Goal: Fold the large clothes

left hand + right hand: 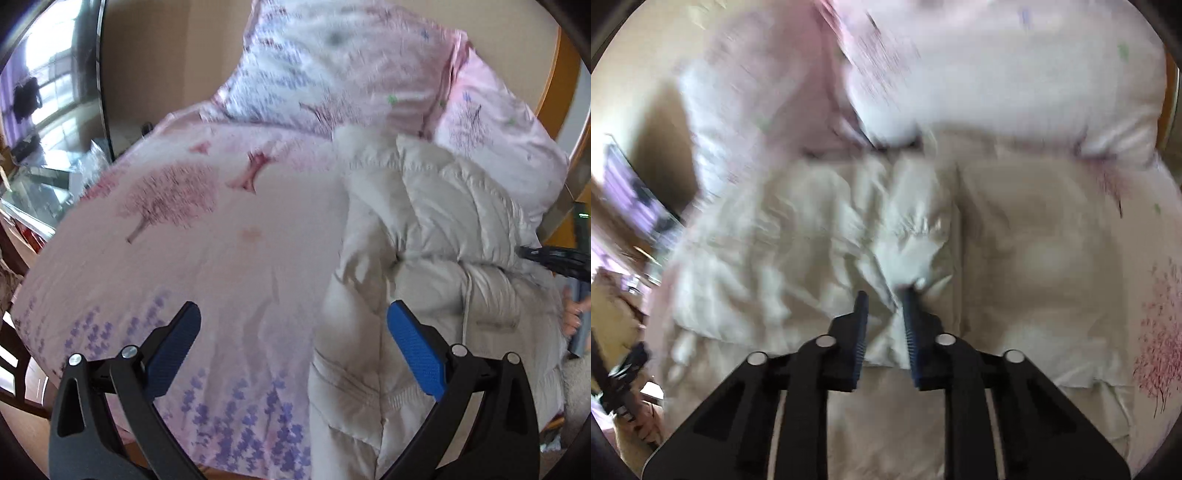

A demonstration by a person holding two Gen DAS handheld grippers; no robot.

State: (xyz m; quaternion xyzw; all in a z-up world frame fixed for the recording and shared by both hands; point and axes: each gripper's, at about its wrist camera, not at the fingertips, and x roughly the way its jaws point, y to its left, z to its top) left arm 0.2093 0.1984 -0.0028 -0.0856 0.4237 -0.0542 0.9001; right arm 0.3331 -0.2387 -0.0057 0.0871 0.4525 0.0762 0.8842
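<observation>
2 grippers are at work over the bed, and from the left wrist camera the left gripper (pixel 293 325) hangs spread wide and empty, its blue pads (pixel 415 350) clear of any cloth. Just ahead, the pale quilted down coat (pixel 424 229) lies heaped along the right side of the pink tree-print bedspread (pixel 192 229), below the pillows (pixel 332 74). It looks puffy and light, soft enough to slump and slick enough to slide out of a shallow pinch, so I'd take it at a seam or hem. From the right wrist camera, blurred, the right gripper (pixel 886 299) is pressed nearly together on a ridge of the coat (pixel 820 221) and seems to pinch that fold. A deep bite at the stitched edge looks safest.
</observation>
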